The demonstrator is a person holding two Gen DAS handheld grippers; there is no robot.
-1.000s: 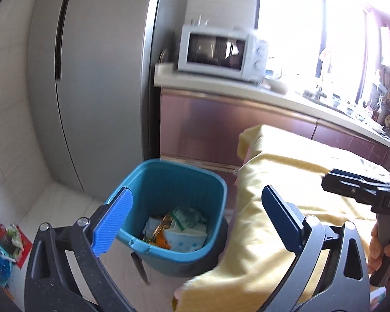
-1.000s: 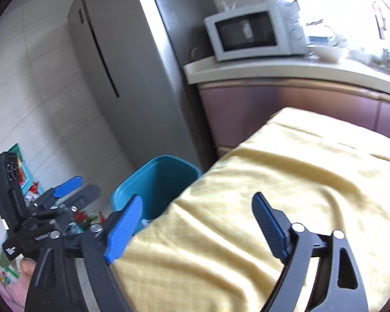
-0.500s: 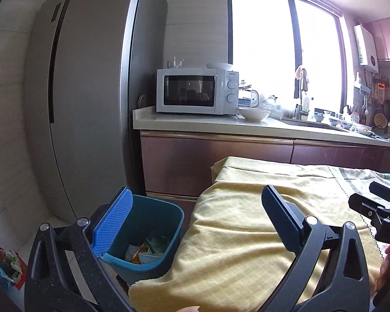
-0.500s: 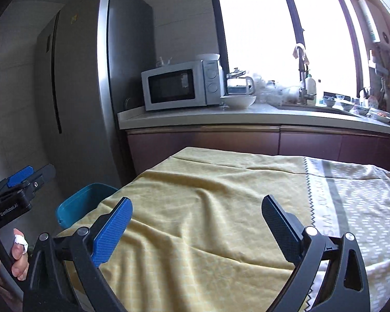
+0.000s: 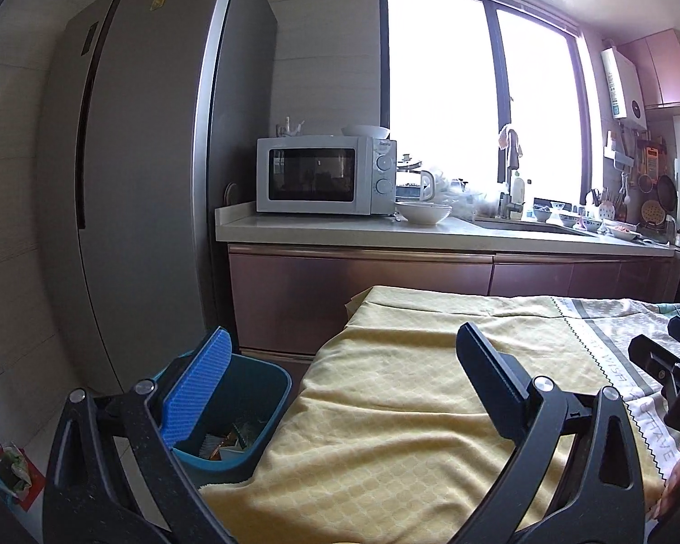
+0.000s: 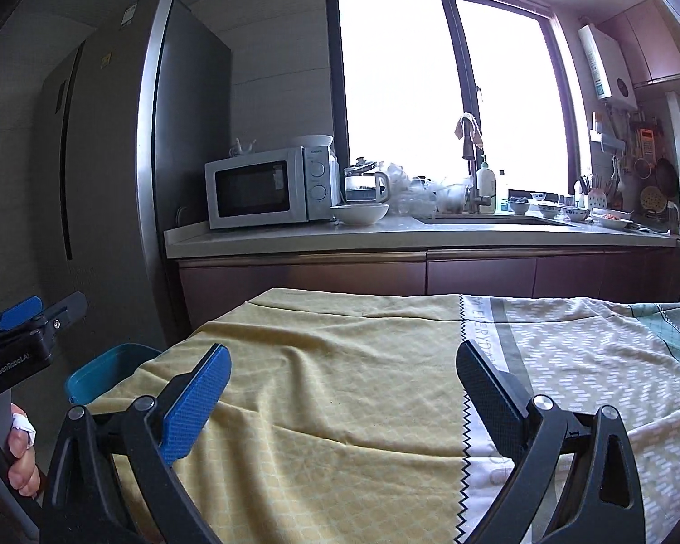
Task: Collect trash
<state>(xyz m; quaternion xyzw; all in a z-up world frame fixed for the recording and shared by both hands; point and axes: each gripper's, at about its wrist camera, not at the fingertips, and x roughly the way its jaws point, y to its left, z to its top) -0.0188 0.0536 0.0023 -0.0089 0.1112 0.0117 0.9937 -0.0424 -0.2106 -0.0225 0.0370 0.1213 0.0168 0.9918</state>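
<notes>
Both your left gripper (image 5: 342, 387) and right gripper (image 6: 342, 392) gape empty — between pickups; seek trash beyond the bin (image 5: 254, 412).

Table under yellow cloth (image 6: 340, 408): top bare and wrinkled, open passage across it near to far. Left of the table, teal bin (image 5: 249, 408) stands on the floor close against the cloth's hanging edge, mouth open upward. Far side blocked by cabinet front and counter (image 6: 385, 235). Fridge (image 5: 149, 181) walls off far left.
</notes>
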